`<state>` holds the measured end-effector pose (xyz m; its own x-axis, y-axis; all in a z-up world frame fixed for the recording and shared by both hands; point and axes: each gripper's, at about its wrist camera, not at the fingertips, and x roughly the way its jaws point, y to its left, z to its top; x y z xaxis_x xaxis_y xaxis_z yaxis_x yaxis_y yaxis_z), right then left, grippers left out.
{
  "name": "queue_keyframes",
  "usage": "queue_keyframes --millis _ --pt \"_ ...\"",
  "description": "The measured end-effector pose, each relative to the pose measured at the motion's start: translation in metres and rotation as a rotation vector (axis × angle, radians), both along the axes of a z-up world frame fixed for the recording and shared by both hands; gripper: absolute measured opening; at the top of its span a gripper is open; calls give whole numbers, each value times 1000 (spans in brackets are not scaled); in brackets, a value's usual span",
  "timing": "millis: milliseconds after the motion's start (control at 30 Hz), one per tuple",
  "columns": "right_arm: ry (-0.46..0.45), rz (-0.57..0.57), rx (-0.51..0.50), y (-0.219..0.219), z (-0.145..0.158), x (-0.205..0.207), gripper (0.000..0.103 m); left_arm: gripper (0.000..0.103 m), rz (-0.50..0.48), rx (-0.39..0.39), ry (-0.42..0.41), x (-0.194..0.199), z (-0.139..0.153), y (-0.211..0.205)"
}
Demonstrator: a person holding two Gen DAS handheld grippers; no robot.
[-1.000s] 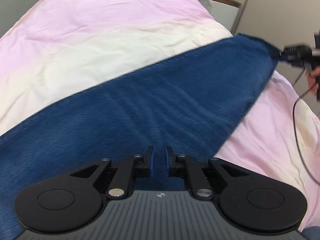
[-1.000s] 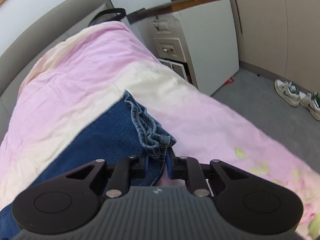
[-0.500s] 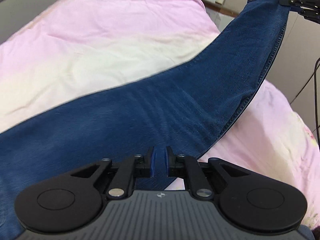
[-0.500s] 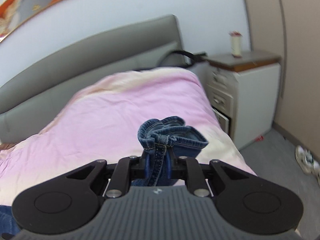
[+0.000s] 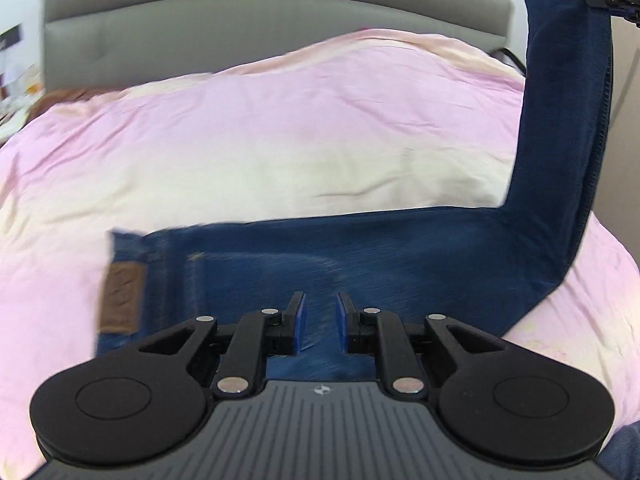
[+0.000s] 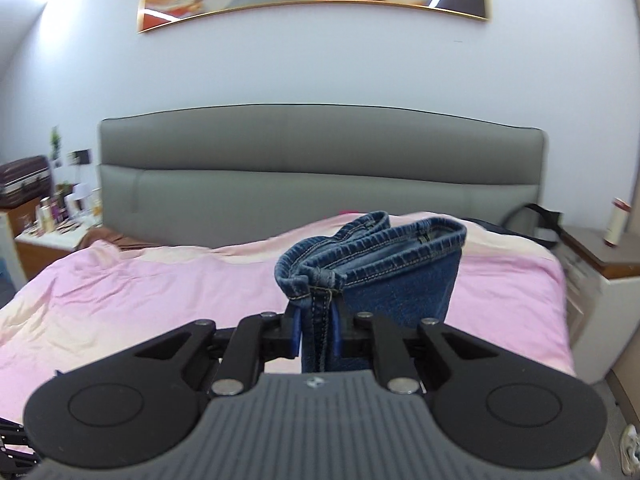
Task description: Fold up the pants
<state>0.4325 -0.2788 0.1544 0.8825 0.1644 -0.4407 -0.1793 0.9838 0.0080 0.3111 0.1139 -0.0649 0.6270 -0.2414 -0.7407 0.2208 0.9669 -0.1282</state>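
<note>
No text can be read; the brown patch [image 5: 120, 300] on the pants [image 5: 360, 256] is perhaps a label, too blurred.

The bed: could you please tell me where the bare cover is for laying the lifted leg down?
Free: the pink cover between the headboard and the jeans, and left of the waistband. Crowded: the near strip, where the jeans lie under the opening left tongs.
</note>
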Motion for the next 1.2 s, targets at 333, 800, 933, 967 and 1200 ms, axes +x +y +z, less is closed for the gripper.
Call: queue_keyframes --millis 333,800,933,967,1200 --pt "204 300 -28 248 -80 19 9 20 182 -198 104 -3 -35 136" --pt "494 587 -199 333 -198 -40 9 20 125 -547 169 -25 -65 152" --pt "544 722 -322 337 -232 -91 9 21 152 -624 204 -26 -73 148" --pt "545 746 -351 339 -241 -101 9 23 167 -640 210 -28 -74 148" --pt "556 794 -424 344 -308 -131 10 53 265 -702 261 -26 -93 139"
